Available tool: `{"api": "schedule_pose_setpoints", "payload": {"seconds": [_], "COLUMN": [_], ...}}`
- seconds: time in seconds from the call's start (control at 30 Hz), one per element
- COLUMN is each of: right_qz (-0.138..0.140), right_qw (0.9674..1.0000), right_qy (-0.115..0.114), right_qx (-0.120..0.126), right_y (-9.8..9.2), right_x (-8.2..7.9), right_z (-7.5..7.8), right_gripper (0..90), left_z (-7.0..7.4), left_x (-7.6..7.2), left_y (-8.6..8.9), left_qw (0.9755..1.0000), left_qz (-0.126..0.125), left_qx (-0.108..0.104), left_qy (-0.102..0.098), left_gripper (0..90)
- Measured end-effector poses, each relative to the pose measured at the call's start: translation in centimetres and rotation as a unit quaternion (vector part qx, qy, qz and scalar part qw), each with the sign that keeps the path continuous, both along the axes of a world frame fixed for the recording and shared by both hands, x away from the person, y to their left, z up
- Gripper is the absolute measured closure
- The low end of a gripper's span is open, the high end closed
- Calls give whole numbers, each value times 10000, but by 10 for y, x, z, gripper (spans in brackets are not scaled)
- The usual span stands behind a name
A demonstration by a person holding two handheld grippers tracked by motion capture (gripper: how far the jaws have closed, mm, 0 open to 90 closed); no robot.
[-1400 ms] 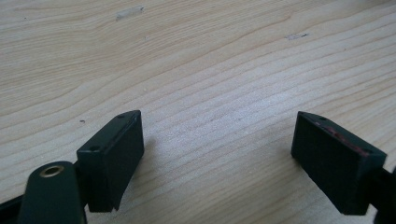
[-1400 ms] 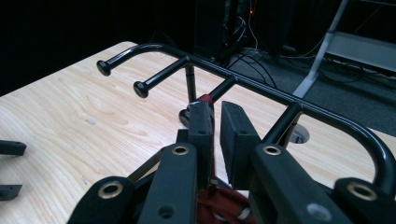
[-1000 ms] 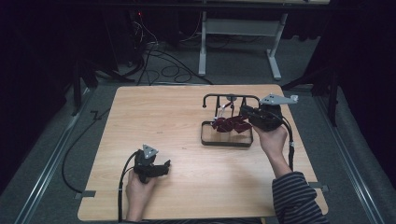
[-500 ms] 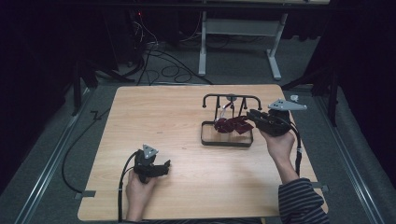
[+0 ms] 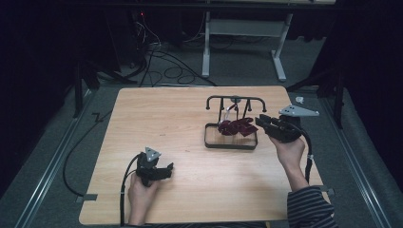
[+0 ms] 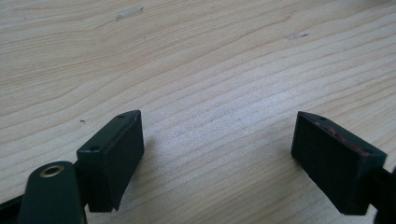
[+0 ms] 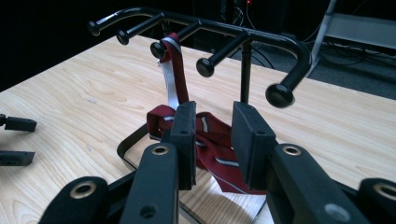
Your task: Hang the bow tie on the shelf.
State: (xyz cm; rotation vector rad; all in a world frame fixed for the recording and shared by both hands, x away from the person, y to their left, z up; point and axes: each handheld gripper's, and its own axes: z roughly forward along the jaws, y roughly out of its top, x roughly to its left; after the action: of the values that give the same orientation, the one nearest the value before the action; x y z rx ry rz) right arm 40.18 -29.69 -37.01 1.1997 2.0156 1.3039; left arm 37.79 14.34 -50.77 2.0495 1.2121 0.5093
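Observation:
A black peg rack (image 5: 236, 98) stands on the wooden table (image 5: 161, 118), right of centre. A dark red tie (image 5: 235, 127) with silver stripes hangs from one peg and lies heaped in the rack's base tray (image 5: 208, 137). My right gripper (image 5: 264, 121) sits just right of the tray, pointing at the tie. In the right gripper view its jaws (image 7: 214, 122) stand a little apart, with the tie (image 7: 176, 60) and the rack (image 7: 243, 35) just beyond them and nothing pinched. Near the table's front left, my left gripper (image 5: 166, 170) is open wide over bare wood (image 6: 219, 140).
A small pale scrap (image 5: 299, 99) lies near the table's far right corner. Beyond the far edge, cables (image 5: 161, 61) cross the floor beside a white desk frame (image 5: 242, 42). Bare wood spans the table's left and middle.
My right gripper has drawn back to the right, away from the tie it was touching at the rack. The left gripper has stayed put.

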Motion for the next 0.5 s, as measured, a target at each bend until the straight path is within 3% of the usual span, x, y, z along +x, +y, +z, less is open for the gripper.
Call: {"api": "schedule_pose_setpoints", "payload": {"seconds": [0.5], "right_qz": [-69], "right_qw": [10000], "right_qy": [34], "right_qx": [62], "right_y": [-16], "right_x": [-12], "right_z": [-5], "right_gripper": [709], "left_z": [0], "left_x": [0], "left_y": [0], "left_qw": [10000], "left_qz": [0], "left_qx": [0], "left_qy": [0], "left_gripper": [174]}}
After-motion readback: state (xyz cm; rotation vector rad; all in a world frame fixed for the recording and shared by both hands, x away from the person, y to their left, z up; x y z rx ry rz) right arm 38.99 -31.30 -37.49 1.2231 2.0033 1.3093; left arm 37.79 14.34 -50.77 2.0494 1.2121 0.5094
